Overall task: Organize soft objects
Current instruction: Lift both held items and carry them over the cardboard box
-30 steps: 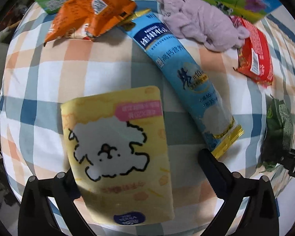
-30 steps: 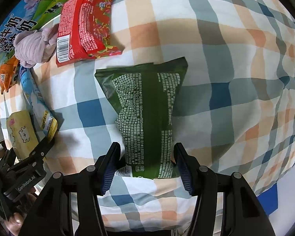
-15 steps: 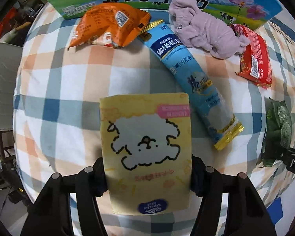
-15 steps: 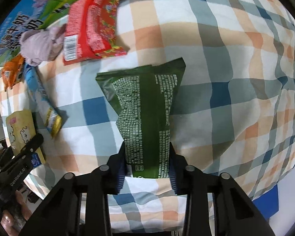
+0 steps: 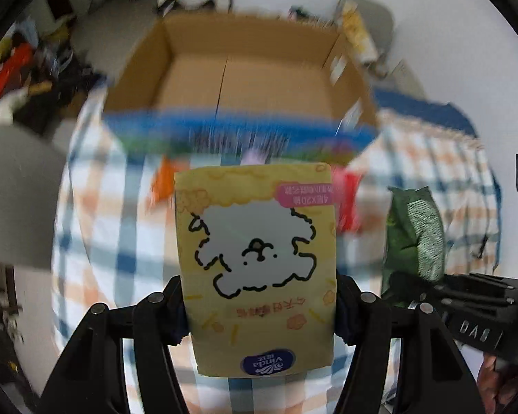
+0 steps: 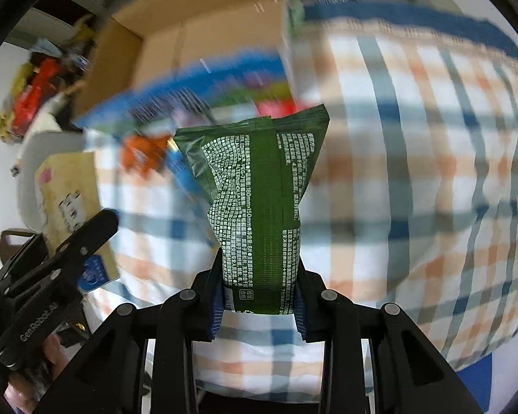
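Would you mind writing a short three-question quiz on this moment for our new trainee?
1. True or false: the left gripper holds the yellow tissue pack.
2. What does the right gripper grip? A) red packet B) green packet C) purple cloth
3. Fill in: beyond the checked cloth stands an open cardboard ____.

Key: 1 true; 2 B; 3 box.

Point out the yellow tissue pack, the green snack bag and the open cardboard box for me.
Yellow tissue pack with dog drawing [image 5: 255, 258], left wrist view, on the dog's face.
Dark green snack bag [image 6: 259, 207], right wrist view, mid printed panel.
Open brown cardboard box [image 5: 259, 82], left wrist view, inner back wall.
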Demonstrator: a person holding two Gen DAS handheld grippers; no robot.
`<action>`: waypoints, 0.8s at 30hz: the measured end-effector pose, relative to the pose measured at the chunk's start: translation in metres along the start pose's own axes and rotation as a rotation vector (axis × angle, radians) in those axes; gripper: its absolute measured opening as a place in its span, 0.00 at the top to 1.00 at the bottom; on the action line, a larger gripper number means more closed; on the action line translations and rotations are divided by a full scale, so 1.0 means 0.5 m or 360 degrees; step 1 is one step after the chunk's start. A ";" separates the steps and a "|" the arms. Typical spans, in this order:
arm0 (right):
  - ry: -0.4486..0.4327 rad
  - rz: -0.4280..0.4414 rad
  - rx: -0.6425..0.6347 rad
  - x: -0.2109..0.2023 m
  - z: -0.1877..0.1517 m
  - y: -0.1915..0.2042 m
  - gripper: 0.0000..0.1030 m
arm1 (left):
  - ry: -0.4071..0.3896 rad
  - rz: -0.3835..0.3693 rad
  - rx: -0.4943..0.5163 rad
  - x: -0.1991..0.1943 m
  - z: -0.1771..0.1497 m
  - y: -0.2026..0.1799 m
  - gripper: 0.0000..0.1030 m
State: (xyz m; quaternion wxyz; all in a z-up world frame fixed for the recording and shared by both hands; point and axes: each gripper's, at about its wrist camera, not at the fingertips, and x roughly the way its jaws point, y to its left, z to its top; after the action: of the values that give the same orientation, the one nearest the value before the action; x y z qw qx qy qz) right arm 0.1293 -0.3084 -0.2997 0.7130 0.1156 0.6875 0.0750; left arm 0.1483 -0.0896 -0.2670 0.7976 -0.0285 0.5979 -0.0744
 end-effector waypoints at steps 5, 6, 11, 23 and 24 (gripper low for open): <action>-0.0175 0.0022 -0.0032 -0.088 0.104 0.060 0.67 | -0.0104 -0.0063 0.0073 -0.047 0.130 0.010 0.42; -0.0197 0.0004 -0.0031 -0.085 0.132 0.078 0.67 | -0.0110 -0.0078 0.0067 -0.046 0.151 0.013 0.42; -0.0203 -0.0021 0.0027 -0.042 0.290 0.112 0.67 | -0.0052 -0.0136 0.0049 0.018 0.304 0.071 0.42; 0.0014 -0.0161 0.0106 0.181 0.567 0.115 0.67 | 0.0292 -0.0302 -0.0028 0.272 0.548 0.135 0.42; 0.0026 -0.0171 0.0115 0.196 0.581 0.114 0.67 | 0.0322 -0.0303 -0.0025 0.297 0.560 0.139 0.42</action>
State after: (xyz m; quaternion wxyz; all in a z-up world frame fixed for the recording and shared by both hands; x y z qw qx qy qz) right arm 0.4261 -0.2456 -0.3710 0.7056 0.1033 0.7009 0.0127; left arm 0.4634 -0.0560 -0.3381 0.7223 -0.0839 0.6704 -0.1475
